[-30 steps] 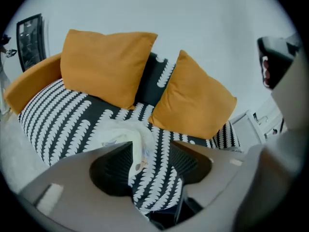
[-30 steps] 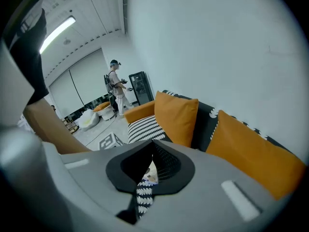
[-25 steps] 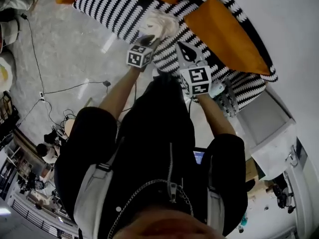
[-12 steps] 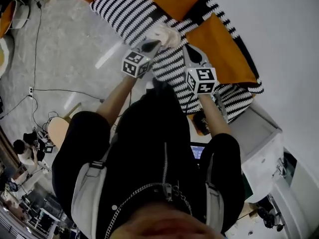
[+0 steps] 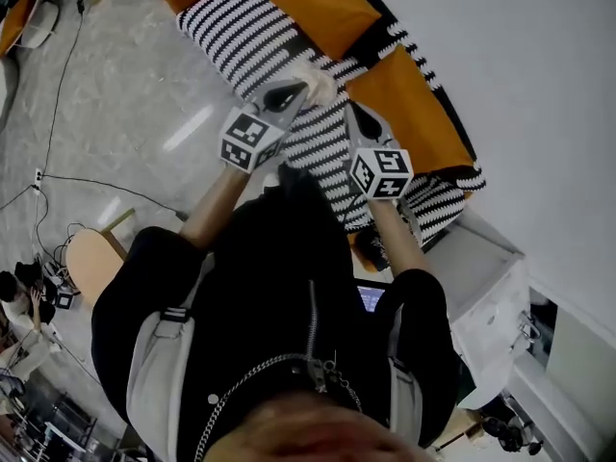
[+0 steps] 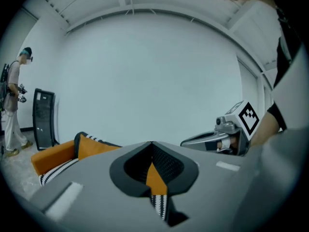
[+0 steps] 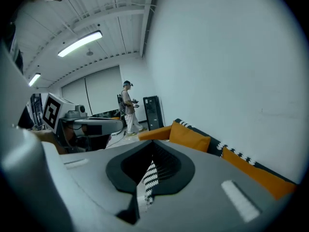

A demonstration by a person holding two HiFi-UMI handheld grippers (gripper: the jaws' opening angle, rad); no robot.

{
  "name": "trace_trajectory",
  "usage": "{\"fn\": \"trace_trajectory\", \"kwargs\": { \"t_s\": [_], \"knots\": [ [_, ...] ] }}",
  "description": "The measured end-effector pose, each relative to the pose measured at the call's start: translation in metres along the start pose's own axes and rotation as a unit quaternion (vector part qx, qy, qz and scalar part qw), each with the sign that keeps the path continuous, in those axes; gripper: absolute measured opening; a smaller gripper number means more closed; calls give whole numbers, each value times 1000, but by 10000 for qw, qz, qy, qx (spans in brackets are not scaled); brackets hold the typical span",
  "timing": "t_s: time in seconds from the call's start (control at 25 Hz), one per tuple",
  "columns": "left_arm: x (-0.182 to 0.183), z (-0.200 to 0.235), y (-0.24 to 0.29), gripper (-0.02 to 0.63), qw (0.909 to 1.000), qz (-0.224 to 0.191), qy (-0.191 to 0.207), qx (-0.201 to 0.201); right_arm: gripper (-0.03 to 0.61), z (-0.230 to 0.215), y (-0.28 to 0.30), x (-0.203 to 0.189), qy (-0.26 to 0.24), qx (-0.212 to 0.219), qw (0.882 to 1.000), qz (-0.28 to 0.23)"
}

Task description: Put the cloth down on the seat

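— How do your tongs stand?
— My left tongs (image 6: pixel 151 142) are pressed together on nothing, and my right tongs (image 7: pixel 152 140) likewise. My forearms (image 5: pixel 210 210) stretch forward side by side, tips toward the striped seat (image 5: pixel 241 27).
— And the cloth?
— The cream cloth (image 5: pixel 315 78) lies on that seat, just past my left tip, before the orange cushions (image 5: pixel 409 109).

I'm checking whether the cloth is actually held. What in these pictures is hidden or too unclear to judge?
- Grip on the cloth: in the left gripper view the shut left claw covers everything past its tips; the head view is too small.
- Near edge of the sofa: head view, the wearer's torso covers it.
- What the distant person holds: right gripper view, too small.
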State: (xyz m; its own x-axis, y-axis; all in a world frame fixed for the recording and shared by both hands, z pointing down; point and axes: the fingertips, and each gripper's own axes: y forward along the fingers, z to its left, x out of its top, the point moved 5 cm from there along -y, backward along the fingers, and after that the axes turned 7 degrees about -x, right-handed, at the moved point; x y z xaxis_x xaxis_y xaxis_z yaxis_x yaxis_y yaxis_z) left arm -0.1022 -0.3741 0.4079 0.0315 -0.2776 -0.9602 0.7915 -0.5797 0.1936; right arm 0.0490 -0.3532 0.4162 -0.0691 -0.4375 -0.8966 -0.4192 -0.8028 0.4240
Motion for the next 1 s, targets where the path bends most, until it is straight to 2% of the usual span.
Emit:
{"fn": "trace_trajectory", "kwargs": {
  "t_s": [0.16,0.28,0.44,0.84,1.0],
  "knots": [
    [22,-18,-19,11,9991,-206,383,3,2,31,-28,20,-236,183,9985,-452],
    [23,-31,-23,11,9983,-238,527,40,2,46,-37,21,-411,289,9973,-539],
    [21,-43,-34,11,9979,-217,612,51,2,61,-41,19,-359,367,9972,-552],
    [0,-40,-51,11,9992,-30,378,112,2,59,-40,7,106,420,9982,-408],
    [-14,-41,-60,11,9996,45,220,195,2,60,-41,0,39,439,9985,-329]
  ]
}}
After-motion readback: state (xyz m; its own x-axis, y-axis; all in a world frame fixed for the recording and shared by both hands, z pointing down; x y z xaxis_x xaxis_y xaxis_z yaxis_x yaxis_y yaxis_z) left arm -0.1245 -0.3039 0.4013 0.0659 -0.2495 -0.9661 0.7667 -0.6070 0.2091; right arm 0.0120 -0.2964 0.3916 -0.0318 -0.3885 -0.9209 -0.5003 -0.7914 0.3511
